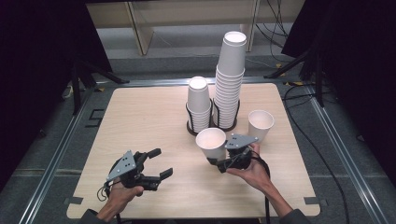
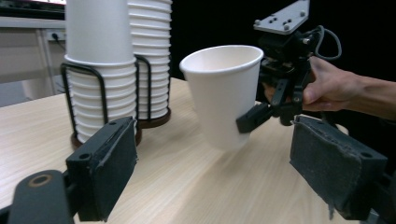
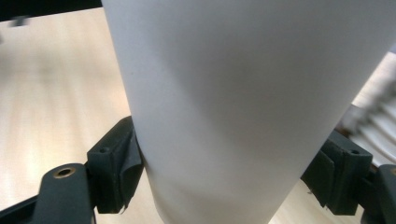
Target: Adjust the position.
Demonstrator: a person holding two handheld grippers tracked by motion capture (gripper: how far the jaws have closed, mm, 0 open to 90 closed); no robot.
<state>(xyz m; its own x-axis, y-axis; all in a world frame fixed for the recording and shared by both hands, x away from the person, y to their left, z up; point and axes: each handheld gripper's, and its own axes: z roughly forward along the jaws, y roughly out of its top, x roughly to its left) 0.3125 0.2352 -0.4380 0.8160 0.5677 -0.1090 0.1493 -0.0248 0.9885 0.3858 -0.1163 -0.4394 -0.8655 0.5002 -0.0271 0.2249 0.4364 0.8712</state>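
I see a dark-curtained room with a shelf unit and cables at the back, and inside it a pale wooden table on a metal-framed floor. Toward the far middle of the table stand two wire holders of nested white cups, the tall stack on the right and the short stack just beside it on the left; one loose cup stands upright on the wood near the tall stack. The cup that matters, the held cup, hangs above the table in front of the stacks, mouth up and tilted a little, its long axis near upright. My right gripper is clamped on its lower wall, one pad on either side, as the right gripper view confirms. My left gripper sits low over the near-left of the table, its jaws parted with nothing between them. From that gripper the held cup lies straight ahead and slightly right, near but not touching. I judge the left is well placed to receive it.
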